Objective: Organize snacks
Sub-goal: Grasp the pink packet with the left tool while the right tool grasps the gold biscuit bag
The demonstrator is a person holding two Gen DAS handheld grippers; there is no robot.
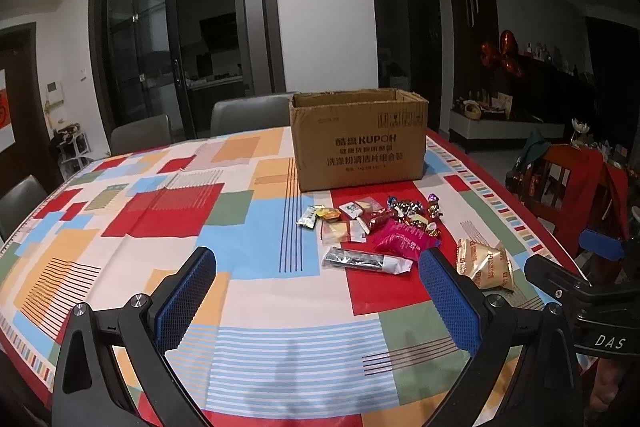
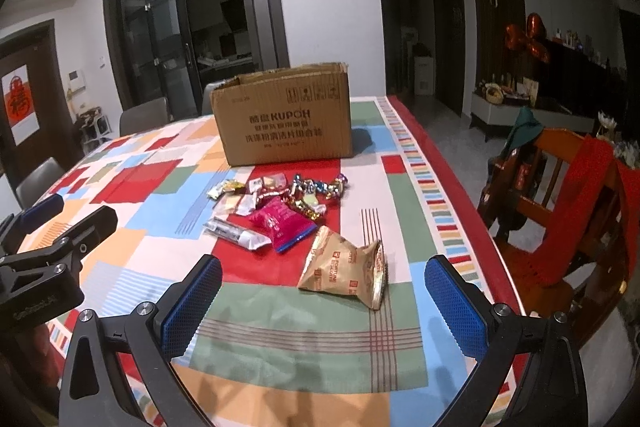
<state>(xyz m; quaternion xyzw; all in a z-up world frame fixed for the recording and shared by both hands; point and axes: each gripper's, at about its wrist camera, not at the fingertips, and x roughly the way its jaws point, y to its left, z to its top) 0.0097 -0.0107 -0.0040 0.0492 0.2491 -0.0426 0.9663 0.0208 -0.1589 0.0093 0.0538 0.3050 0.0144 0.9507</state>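
An open cardboard box (image 1: 359, 141) (image 2: 285, 117) stands at the far side of the table. In front of it lies a pile of snacks: a pink packet (image 1: 402, 242) (image 2: 283, 223), a silver-black bar (image 1: 366, 261) (image 2: 236, 233), shiny wrapped candies (image 1: 414, 213) (image 2: 320, 189) and small sachets (image 1: 320, 217) (image 2: 226, 189). A gold biscuit bag (image 1: 486, 263) (image 2: 346, 269) lies nearest. My left gripper (image 1: 318, 291) is open and empty, short of the pile. My right gripper (image 2: 324, 297) is open and empty, just short of the gold bag.
The table has a patchwork cloth (image 1: 160, 211) (image 2: 304, 347) with a red right edge. Grey chairs (image 1: 248, 113) stand behind it. A wooden chair with red cloth (image 2: 568, 195) (image 1: 580, 195) stands to the right. Each gripper shows at the other view's edge.
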